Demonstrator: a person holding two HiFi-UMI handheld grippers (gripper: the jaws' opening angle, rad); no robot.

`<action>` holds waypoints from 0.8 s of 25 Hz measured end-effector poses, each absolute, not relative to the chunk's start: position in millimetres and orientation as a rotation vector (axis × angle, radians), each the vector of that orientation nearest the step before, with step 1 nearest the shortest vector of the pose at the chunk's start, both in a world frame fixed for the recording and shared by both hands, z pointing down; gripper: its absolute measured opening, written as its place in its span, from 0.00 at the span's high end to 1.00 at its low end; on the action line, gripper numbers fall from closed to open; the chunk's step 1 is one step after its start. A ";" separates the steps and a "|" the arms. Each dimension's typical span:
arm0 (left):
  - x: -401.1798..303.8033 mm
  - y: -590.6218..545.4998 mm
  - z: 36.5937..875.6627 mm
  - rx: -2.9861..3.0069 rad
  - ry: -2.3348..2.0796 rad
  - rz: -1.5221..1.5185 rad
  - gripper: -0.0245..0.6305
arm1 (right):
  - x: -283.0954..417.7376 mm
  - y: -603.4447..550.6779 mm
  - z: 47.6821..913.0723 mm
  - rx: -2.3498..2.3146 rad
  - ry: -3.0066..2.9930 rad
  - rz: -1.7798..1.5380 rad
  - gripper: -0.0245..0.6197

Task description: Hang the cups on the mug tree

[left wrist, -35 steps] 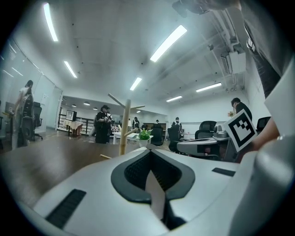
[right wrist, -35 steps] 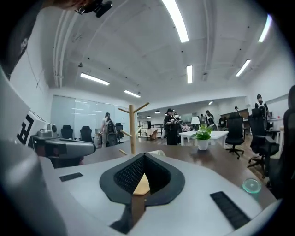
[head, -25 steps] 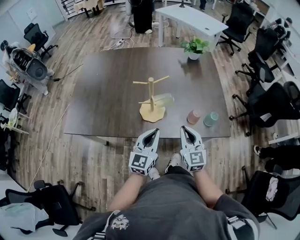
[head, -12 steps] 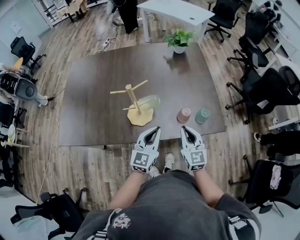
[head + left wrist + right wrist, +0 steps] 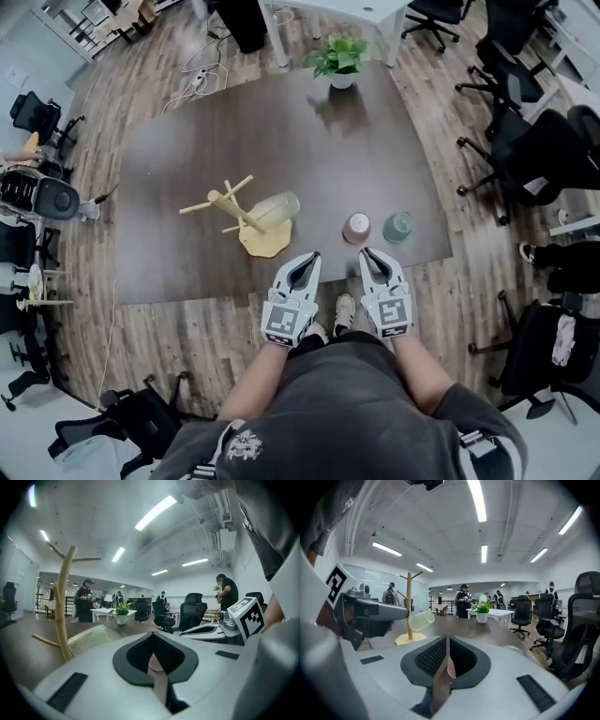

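Observation:
A wooden mug tree [image 5: 240,212] stands on the dark table [image 5: 187,159], left of centre. A pale translucent cup [image 5: 274,206] hangs on one of its pegs. A pink cup [image 5: 356,228] and a green cup [image 5: 397,226] stand upside down near the front edge, at the right. My left gripper [image 5: 307,257] and right gripper [image 5: 367,253] hover side by side at that front edge, both shut and empty. In the left gripper view the tree [image 5: 63,606] and hung cup [image 5: 89,639] lie ahead to the left. The right gripper view shows the tree [image 5: 409,606] beyond my left gripper [image 5: 370,613].
A potted plant [image 5: 337,58] sits at the table's far edge. Office chairs [image 5: 534,159] crowd the right side, and more chairs and gear [image 5: 37,192] line the left. People stand at a white table [image 5: 497,612] in the background.
The head view has swung, so the table and tree sit further left and lower in the picture and the tree looks tilted. Both grippers stay shut at the front edge.

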State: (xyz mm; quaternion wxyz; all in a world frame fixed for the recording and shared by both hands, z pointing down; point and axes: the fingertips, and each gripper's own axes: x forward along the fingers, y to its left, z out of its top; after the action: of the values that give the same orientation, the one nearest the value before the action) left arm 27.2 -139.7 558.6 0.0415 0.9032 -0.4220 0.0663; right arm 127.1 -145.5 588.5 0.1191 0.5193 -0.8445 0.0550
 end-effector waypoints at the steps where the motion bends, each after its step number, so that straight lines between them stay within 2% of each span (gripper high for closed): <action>1: 28.7 -141.7 562.3 2.762 -1.290 0.215 0.95 | 127.5 -148.5 594.0 1.508 -2.463 0.161 0.91; 2: 30.0 -143.8 566.1 2.760 -1.287 0.230 0.95 | 128.0 -151.8 599.9 1.501 -2.456 0.172 0.90; 3: 31.2 -145.9 569.6 2.755 -1.283 0.243 0.95 | 128.6 -155.3 605.8 1.494 -2.451 0.192 0.83; 4: 32.1 -148.4 572.6 2.747 -1.282 0.250 0.95 | 129.4 -158.9 611.5 1.490 -2.445 0.216 0.71; 6: 32.7 -153.4 576.1 2.725 -1.286 0.250 0.95 | 131.7 -165.8 621.1 1.491 -2.424 0.256 0.63; 14: 27.9 -170.4 583.9 2.698 -1.299 0.274 0.95 | 136.2 -200.4 656.0 1.489 -2.327 0.323 0.51; 20: 18.9 -181.8 589.1 2.687 -1.287 0.284 0.95 | 134.2 -218.6 672.2 1.483 -2.264 0.330 0.50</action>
State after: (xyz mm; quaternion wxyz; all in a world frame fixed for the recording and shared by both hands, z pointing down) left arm 18.9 -181.8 589.1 0.0744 0.8954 -0.4287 0.0946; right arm 134.2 -218.6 672.2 0.2063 0.5323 -0.8125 0.1183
